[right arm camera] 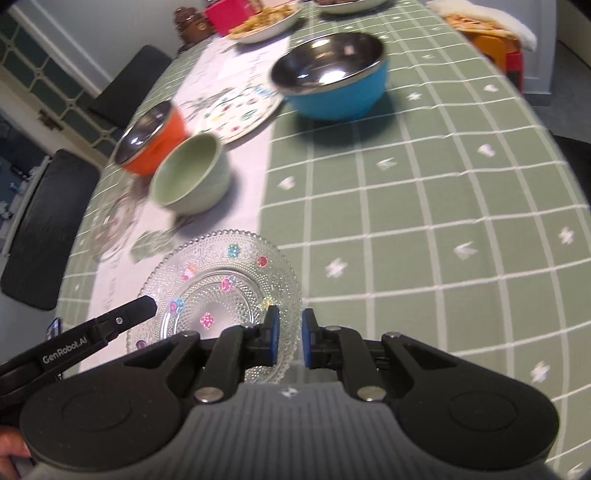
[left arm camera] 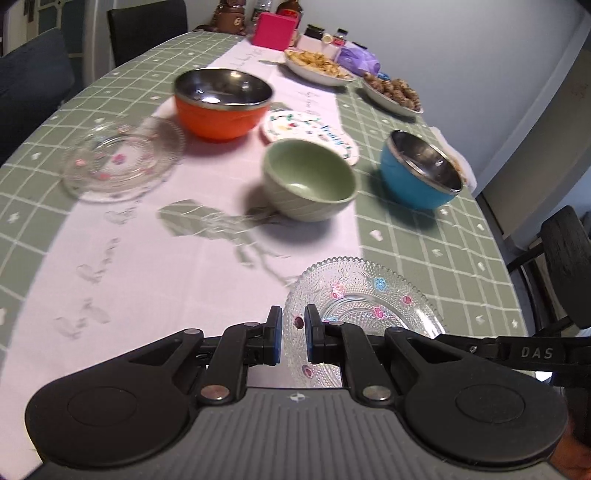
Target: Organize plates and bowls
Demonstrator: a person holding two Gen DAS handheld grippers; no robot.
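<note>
A clear glass plate with coloured flowers (left arm camera: 365,306) lies near the table's front, between both grippers; it also shows in the right wrist view (right arm camera: 221,291). My left gripper (left arm camera: 293,339) has its jaws narrowly apart astride the plate's left rim. My right gripper (right arm camera: 287,341) has its jaws narrowly apart at the plate's right rim. Whether either one pinches the rim, I cannot tell. Further back stand a green bowl (left arm camera: 308,179), an orange bowl (left arm camera: 223,103), a blue bowl (left arm camera: 419,170), a second glass plate (left arm camera: 118,162) and a white patterned plate (left arm camera: 310,129).
Dishes of food (left arm camera: 317,64) and jars and a pink box (left arm camera: 275,31) stand at the far end of the table. Dark chairs (right arm camera: 44,229) stand along the left side and one at the right (left arm camera: 565,266). A white runner (left arm camera: 166,258) crosses the green checked cloth.
</note>
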